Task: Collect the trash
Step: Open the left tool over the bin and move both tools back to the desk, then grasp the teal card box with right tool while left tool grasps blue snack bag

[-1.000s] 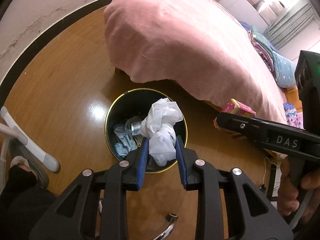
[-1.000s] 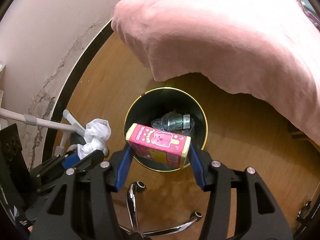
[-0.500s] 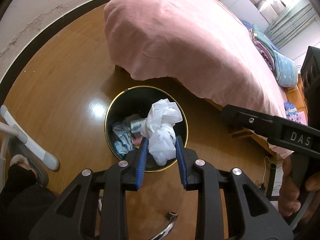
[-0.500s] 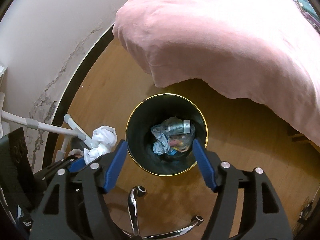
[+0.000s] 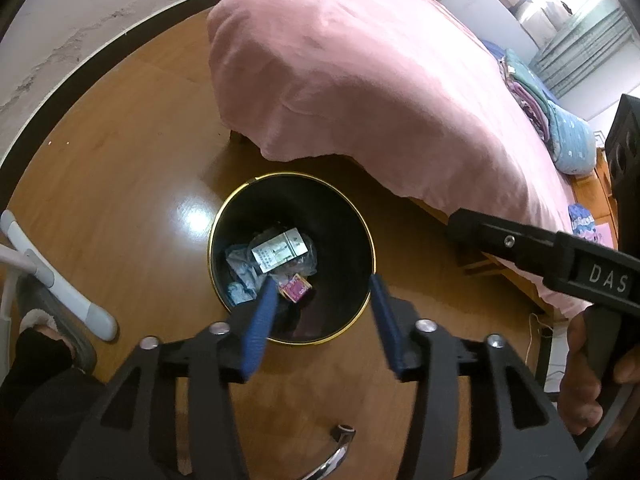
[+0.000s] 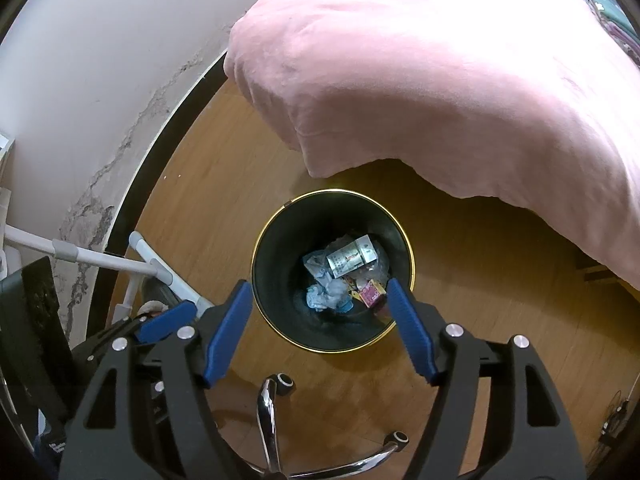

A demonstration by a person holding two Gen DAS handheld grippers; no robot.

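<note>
the black waste bin (image 5: pixel 362 216) with a gold rim stands on the wooden floor (image 5: pixel 120 168), just beside the foot of a bed under a pink blanket (image 5: pixel 380 80). at its bottom lies the trash: a silvery printed packet (image 5: pixel 278 250), crumpled pale-blue paper (image 6: pixel 324 294), a clear crinkled wrapper, and a small pink carton (image 5: pixel 296 288) lying off to one side.

the left tongs (image 5: pixel 324 322) hang over the near rim of the bin, their blue pads apart and the jaws opening, with nothing between them; the trash sits well below in the bin. the right tongs (image 6: pixel 320 332) hover over the same near rim, jaws also spreading wide and empty, the pink carton (image 6: pixel 372 292) seen just inside the right pad but down on the bin's floor.

in the left view a hand (image 5: pixel 588 364) grips the black handle of the right tongs. a chrome chair base (image 6: pixel 268 408) with castors shows under the tongs. a white tubular frame (image 6: pixel 156 268) stands by the cracked white wall (image 6: pixel 100 100) and its dark skirting. folded bedding (image 5: pixel 560 132) lies at the bed's far end.
</note>
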